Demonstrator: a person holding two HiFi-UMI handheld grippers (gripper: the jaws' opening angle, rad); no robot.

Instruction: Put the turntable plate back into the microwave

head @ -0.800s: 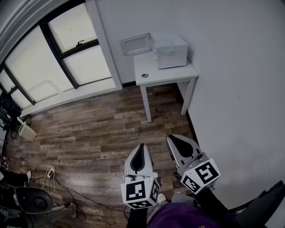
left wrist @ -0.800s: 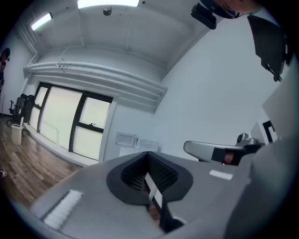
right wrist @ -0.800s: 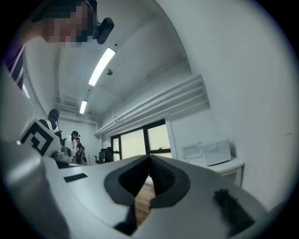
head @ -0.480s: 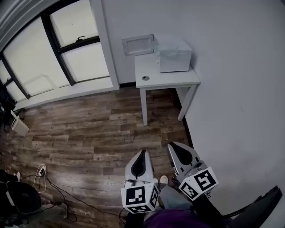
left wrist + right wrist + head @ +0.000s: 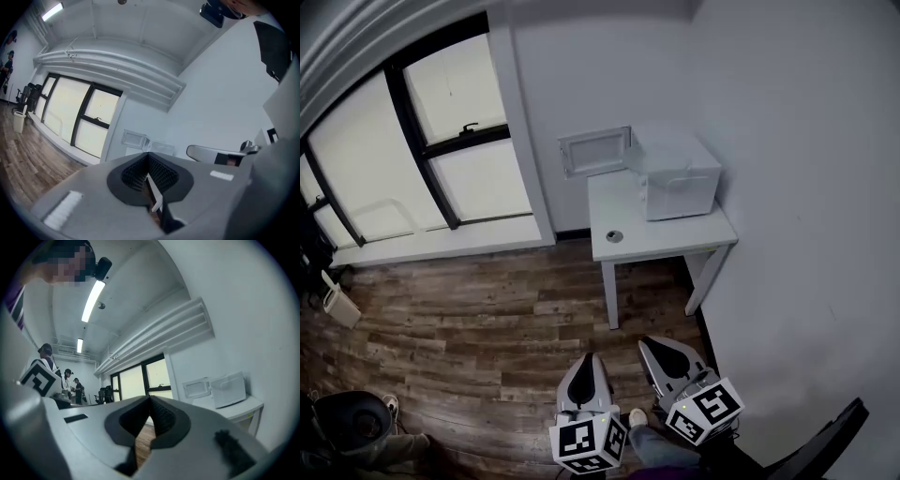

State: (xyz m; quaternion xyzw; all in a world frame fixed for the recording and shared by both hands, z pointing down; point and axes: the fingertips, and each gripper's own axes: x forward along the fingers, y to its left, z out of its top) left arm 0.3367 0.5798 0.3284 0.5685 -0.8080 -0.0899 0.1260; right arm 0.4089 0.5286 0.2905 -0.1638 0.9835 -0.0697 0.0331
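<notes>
A white microwave (image 5: 680,178) stands on a small white table (image 5: 666,239) against the wall, its door (image 5: 593,150) swung open to the left. A small round object (image 5: 614,236) lies on the table's left part; what it is I cannot tell. No turntable plate is plainly visible. Both grippers hang over the wooden floor, well short of the table. My left gripper (image 5: 586,364) is shut and empty. My right gripper (image 5: 649,345) is shut and empty too. The left gripper view shows the microwave (image 5: 161,148) far ahead, and the right gripper view shows it (image 5: 228,389) to the right.
Large windows (image 5: 441,141) fill the left wall above the wood floor (image 5: 469,319). A white wall (image 5: 806,234) runs close on the right. A dark chair (image 5: 352,427) sits at lower left. People (image 5: 71,380) stand far back in the room.
The table and microwave have grown and slid lower in the head view, so they are nearer. Both grippers sit lower in the frame, still shut.
</notes>
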